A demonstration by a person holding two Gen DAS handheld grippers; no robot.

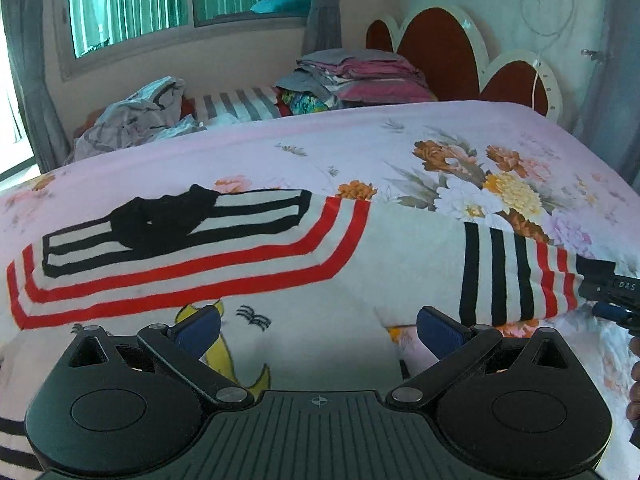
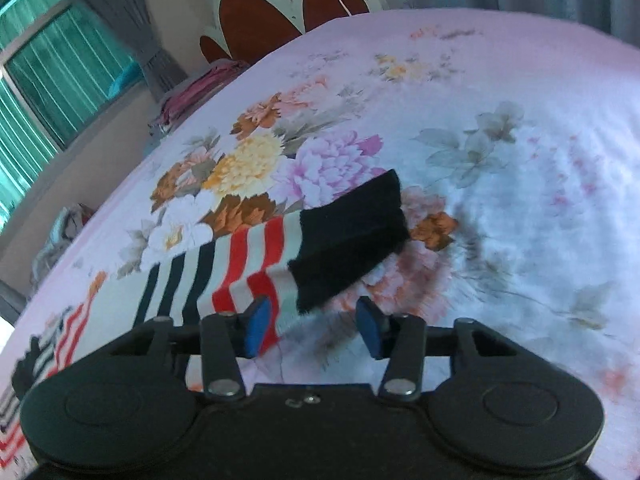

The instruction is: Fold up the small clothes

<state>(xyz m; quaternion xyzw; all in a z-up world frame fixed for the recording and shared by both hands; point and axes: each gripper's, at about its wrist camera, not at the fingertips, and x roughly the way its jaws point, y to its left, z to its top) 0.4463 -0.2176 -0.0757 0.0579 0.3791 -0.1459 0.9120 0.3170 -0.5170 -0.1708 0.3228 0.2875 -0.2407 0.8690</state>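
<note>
Here, a small striped sweater (image 1: 224, 248) lies spread flat on the bed (image 1: 360, 148), chest uppermost, so that its sleeves can be brought in over the body. Relative to the sweater's body, the right sleeve (image 2: 224, 268) reaches out sideways across the floral print, ending in a black cuff (image 2: 352, 240); this laid-out pose is presumably what gives each tool a free edge to take. The left gripper (image 1: 318, 330) hovers just over the sweater's lower front, its blue fingers (image 1: 198, 330) wide apart and holding nothing. The right gripper (image 2: 316, 328) sits at the near edge of the sleeve beside the cuff, fingers likewise apart; one pad (image 2: 258, 326) overlaps the striped fabric, but whether it touches or merely passes in front cannot be told. The likely next step is to close on that sleeve edge and carry it toward the chest. The sweater's hem and left sleeve are cut off behind the left tool's body. Motion blur softens the cuff. Beyond the sweater, near the headboard (image 1: 436, 48), a stack of folded laundry (image 1: 352, 80) is only partly legible.
</note>
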